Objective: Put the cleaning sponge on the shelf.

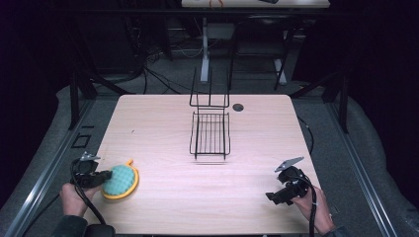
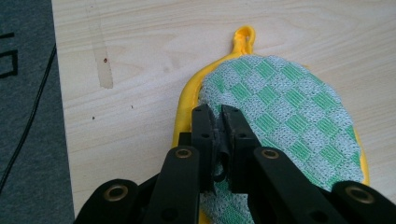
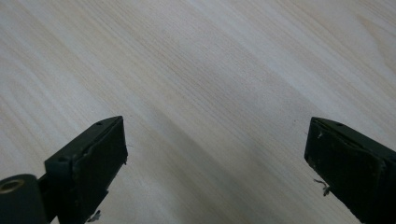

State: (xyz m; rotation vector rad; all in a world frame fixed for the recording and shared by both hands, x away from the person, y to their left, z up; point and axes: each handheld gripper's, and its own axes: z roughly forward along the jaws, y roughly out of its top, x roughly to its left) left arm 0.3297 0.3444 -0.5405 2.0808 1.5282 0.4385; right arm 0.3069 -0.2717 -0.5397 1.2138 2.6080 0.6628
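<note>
Potholder (image 1: 120,181), green-checked with a yellow rim, is lying at the lower left of the worktop (image 1: 163,133). Left gripper (image 1: 101,176) is pinching its near edge, fingers (image 2: 204,128) nearly together, likely to lift it. Right gripper (image 1: 271,196) is waiting at lower right, fingers (image 3: 100,149) wide.
</note>
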